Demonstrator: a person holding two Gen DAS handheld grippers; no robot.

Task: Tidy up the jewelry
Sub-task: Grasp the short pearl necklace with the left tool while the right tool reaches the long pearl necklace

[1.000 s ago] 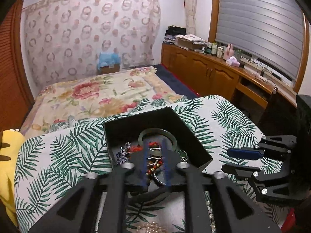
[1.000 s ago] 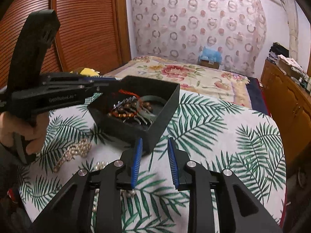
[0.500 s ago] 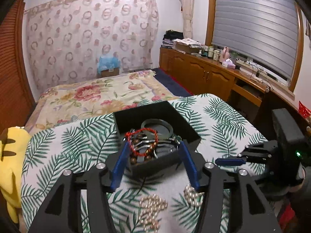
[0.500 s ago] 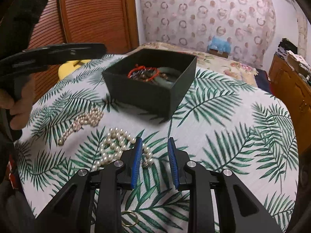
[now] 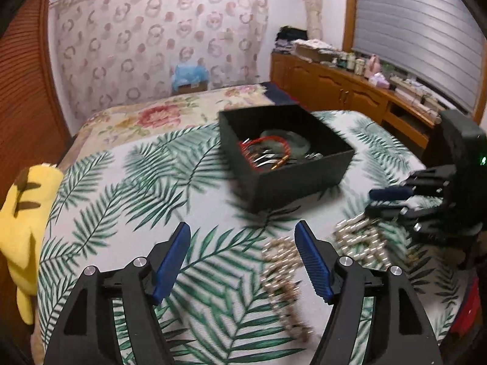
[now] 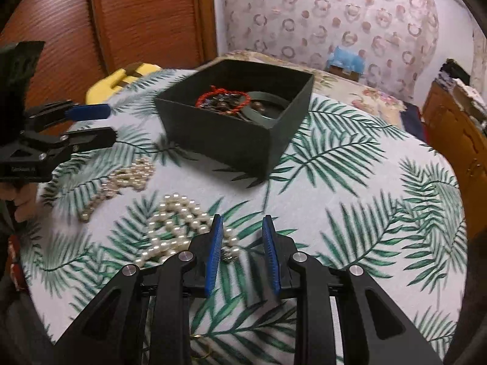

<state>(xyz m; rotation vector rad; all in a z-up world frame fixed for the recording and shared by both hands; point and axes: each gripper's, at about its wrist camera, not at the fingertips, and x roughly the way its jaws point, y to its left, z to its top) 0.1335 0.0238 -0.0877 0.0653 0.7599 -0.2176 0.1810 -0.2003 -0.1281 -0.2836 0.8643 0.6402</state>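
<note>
The left hand-held gripper (image 5: 242, 240) tilts downward with jaws opening, while the right hand-held gripper (image 6: 242, 237) narrows, nothing gripped.

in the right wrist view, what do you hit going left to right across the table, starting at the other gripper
left gripper → darker pearl strand → white pearl necklace → right gripper, its jaws closing over the necklace's end → black box set further back.

Open leaf-print desk (image 6: 350, 188) lies clear right of the black box (image 6: 231, 140); on the near left, two pearl strands (image 6: 179, 228) (image 6: 121, 179) crowd the path.
</note>
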